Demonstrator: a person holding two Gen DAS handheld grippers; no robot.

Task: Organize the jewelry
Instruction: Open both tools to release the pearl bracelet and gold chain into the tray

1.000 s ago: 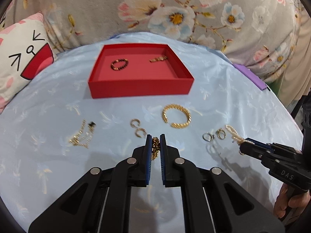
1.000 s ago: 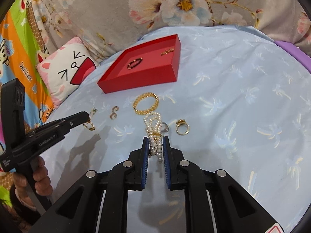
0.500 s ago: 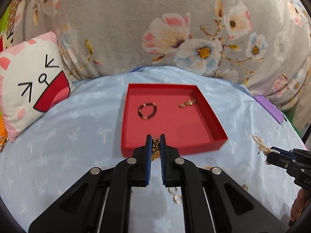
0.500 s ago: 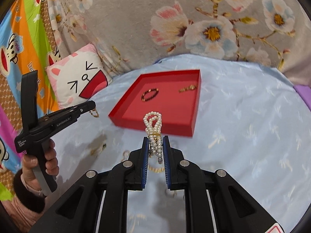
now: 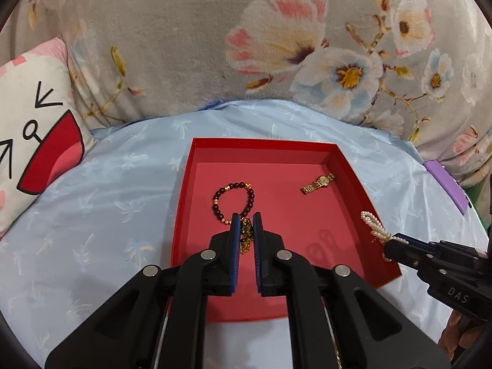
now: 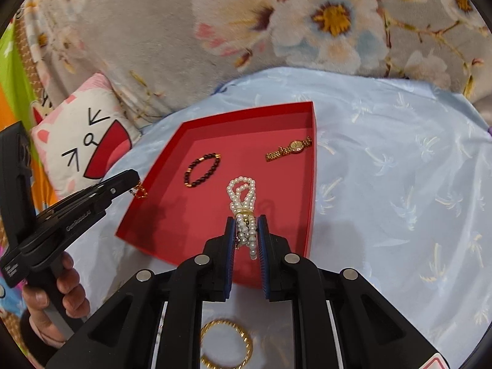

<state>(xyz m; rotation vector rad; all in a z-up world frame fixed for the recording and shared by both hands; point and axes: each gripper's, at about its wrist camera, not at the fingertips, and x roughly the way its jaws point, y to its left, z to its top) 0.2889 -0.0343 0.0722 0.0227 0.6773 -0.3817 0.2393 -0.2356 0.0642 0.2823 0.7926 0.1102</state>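
A red tray [image 5: 350,169] [image 6: 309,184] lies on the light blue cloth. Inside it rest a dark bead bracelet [image 5: 220,195] [image 6: 203,169] and a small gold watch [image 5: 318,183] [image 6: 289,149]. My left gripper [image 5: 246,226] hangs over the tray's near part, shut on a bunched gold chain [image 5: 246,235]. In the right wrist view the left gripper [image 6: 135,181] shows at the tray's left wall with the chain [image 6: 140,191] dangling. My right gripper [image 6: 246,224] is shut on a pearl bracelet [image 6: 243,192] above the tray floor. The left wrist view shows the right gripper [image 5: 389,241] and the pearls [image 5: 373,224] over the tray's right wall.
A twisted gold bangle [image 6: 227,344] lies on the cloth below my right gripper. A cat-face cushion [image 5: 33,135] [image 6: 83,141] leans at the left. A floral blanket [image 5: 246,46] rises behind the tray. A purple object [image 5: 447,184] sits at the right edge. A person's hand [image 6: 55,304] grips the left handle.
Both grippers have travelled forward from the loose jewelry on the cloth to above the red tray, each still carrying its piece. The tray now looms large in both views.
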